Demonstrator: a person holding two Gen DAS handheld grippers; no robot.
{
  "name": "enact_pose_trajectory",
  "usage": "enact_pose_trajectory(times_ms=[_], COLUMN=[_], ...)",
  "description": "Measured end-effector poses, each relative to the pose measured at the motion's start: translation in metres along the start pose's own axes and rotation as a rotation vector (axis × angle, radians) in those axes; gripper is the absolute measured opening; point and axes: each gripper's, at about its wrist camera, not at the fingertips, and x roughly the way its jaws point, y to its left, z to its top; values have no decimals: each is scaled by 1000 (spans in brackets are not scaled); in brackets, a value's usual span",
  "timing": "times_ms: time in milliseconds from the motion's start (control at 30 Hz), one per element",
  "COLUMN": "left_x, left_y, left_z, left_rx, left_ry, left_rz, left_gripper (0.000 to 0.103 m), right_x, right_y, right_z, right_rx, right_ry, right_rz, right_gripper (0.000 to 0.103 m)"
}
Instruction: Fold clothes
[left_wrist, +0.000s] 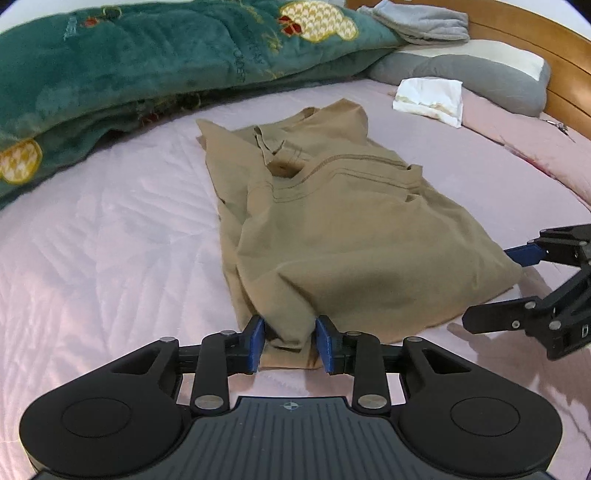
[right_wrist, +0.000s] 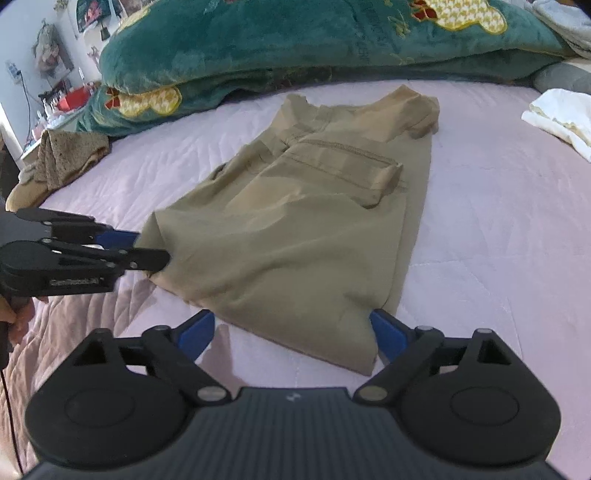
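Tan cloth, a pair of trousers folded over on itself, lies along the middle of the pink quilted bedspread, its waistband and a flapped pocket turned up on top; the near end of the fold points at both cameras. The left gripper has its blue pads on either side of a bunched corner of that near edge, the jaws partly closed with fabric gathered between them; from the right wrist view the same gripper comes in from the left with the corner running in between its fingers, so it appears to be pinching the cloth, though the pads themselves are half hidden there. The right gripper sits at the other near corner with its jaws spread wide; one blue pad touches the trouser edge and the other stands apart over the bedspread, nothing clamped. A green plush blanket with gold and red patches is heaped along the far side of the bed; a white folded cloth lies near a grey pillow by the wooden headboard; a brown garment sits at the bed's left edge.
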Motion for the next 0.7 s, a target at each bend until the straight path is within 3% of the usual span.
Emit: enact_pose_trajectory(times_ms=[33, 167, 300, 533, 700], left_x=[2, 2, -5, -34, -60], left_y=[0, 3, -2, 3, -2], left_z=[1, 0, -1, -3, -10], left_rx=[-4, -58, -62, -123, -101], left_ry=[2, 11, 4, -42, -46], left_rz=[0, -24, -40, -120, -171], left_gripper=[33, 26, 17, 15, 15], right_x=[-1, -5, -10, -34, -54], right_y=[-2, -9, -6, -11, -3], right_z=[-1, -2, 1, 17, 14], right_rx=[13, 44, 34, 106, 37], right_ry=[-10, -20, -8, -18, 44], right_rz=[0, -17, -3, 64, 99], right_gripper=[85, 36, 19, 15, 14])
